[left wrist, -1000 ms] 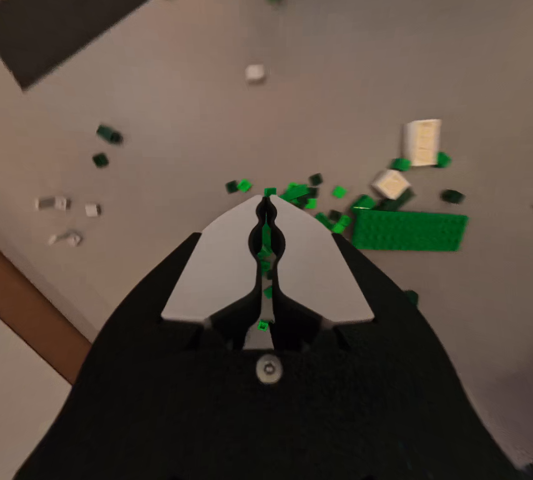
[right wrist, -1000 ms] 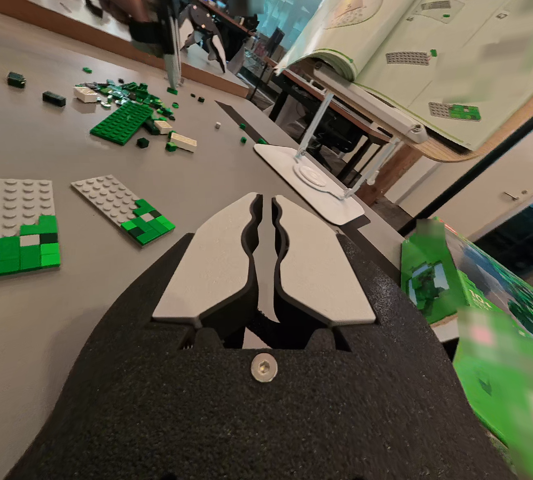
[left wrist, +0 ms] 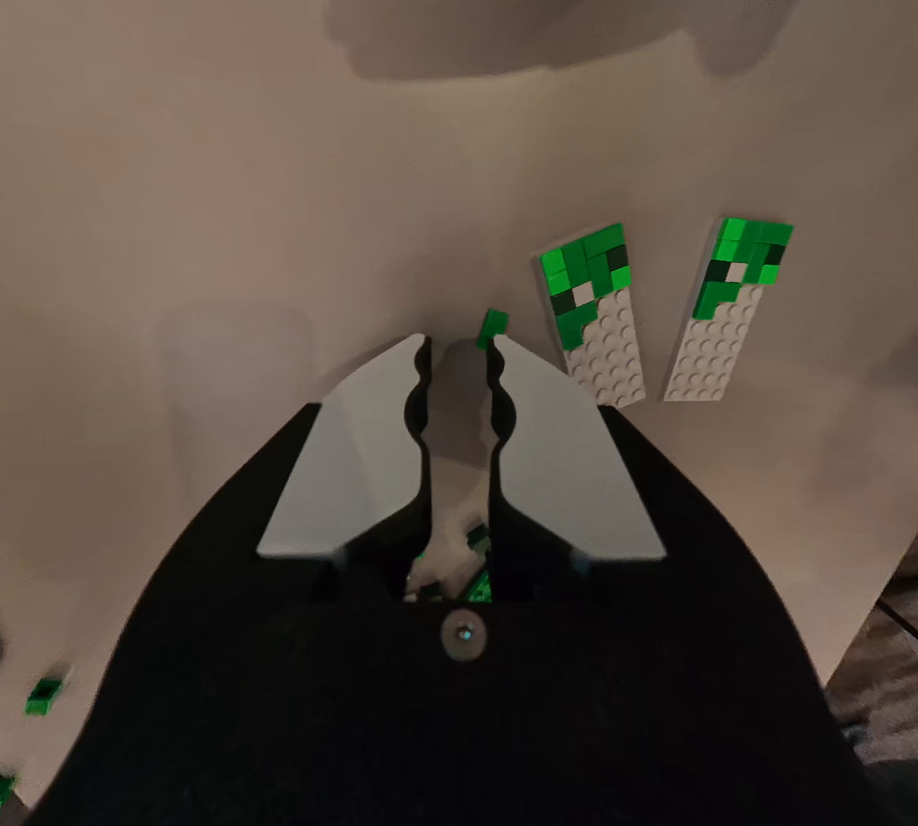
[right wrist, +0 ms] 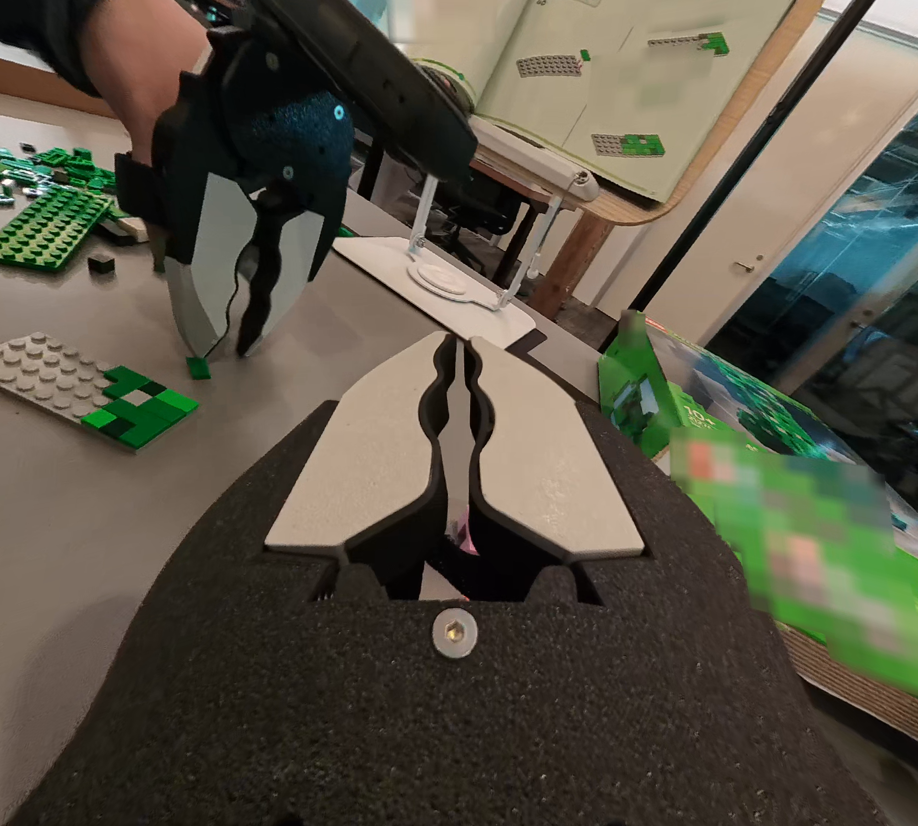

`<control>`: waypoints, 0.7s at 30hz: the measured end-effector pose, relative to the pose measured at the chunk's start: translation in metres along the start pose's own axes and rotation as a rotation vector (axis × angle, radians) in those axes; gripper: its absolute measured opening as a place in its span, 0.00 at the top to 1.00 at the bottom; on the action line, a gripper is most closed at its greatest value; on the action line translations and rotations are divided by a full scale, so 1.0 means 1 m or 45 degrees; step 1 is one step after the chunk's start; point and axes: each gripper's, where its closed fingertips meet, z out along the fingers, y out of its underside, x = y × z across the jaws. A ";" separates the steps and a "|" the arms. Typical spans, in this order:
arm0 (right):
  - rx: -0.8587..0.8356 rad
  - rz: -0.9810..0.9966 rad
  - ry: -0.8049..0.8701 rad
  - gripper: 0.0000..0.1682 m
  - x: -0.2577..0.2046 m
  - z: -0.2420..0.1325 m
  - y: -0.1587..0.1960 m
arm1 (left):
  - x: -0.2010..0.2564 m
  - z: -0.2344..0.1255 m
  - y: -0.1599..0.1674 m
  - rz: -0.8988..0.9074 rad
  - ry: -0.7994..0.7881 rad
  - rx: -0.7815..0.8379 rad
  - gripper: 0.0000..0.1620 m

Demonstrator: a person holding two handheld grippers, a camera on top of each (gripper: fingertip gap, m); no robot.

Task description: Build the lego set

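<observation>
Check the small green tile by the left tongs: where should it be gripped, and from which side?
Take the small green tile across its two opposite side edges, coming straight down from above. It is thin and seems to lie flat on the table, so only its edges offer purchase. The left tongs hang open just over it, and the gray plate sits apart, so likely no obstruction.
</observation>
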 end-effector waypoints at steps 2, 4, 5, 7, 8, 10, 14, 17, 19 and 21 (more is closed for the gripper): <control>0.011 -0.021 -0.045 0.99 -0.007 0.000 -0.002 | -0.003 -0.009 0.002 -0.068 -0.055 0.083 0.81; 0.020 -0.042 -0.132 0.99 -0.018 0.000 -0.003 | 0.003 -0.025 0.003 -0.174 -0.102 0.268 0.77; 0.010 -0.054 -0.173 0.99 -0.024 0.001 -0.001 | 0.011 -0.029 0.007 -0.211 -0.112 0.344 0.75; 0.001 -0.075 -0.218 0.99 -0.031 0.003 0.000 | 0.032 -0.028 0.017 -0.216 -0.136 0.451 0.74; -0.001 -0.080 -0.230 0.99 -0.032 0.004 0.000 | 0.042 -0.022 0.020 -0.200 -0.156 0.483 0.74; -0.010 -0.092 -0.228 1.00 -0.033 0.005 0.001 | 0.054 -0.010 0.023 -0.174 -0.241 0.501 0.74; -0.015 -0.131 -0.223 1.00 -0.035 0.005 0.001 | 0.059 -0.003 0.020 -0.178 -0.386 0.531 0.71; -0.026 -0.118 -0.241 1.00 -0.037 0.004 0.002 | 0.060 0.003 0.024 -0.216 -0.369 0.518 0.71; -0.033 -0.109 -0.251 1.00 -0.038 0.004 0.003 | 0.062 0.009 0.026 -0.225 -0.349 0.515 0.71; -0.041 -0.088 -0.260 1.00 -0.037 0.005 0.004 | 0.066 0.012 0.024 -0.195 -0.351 0.537 0.73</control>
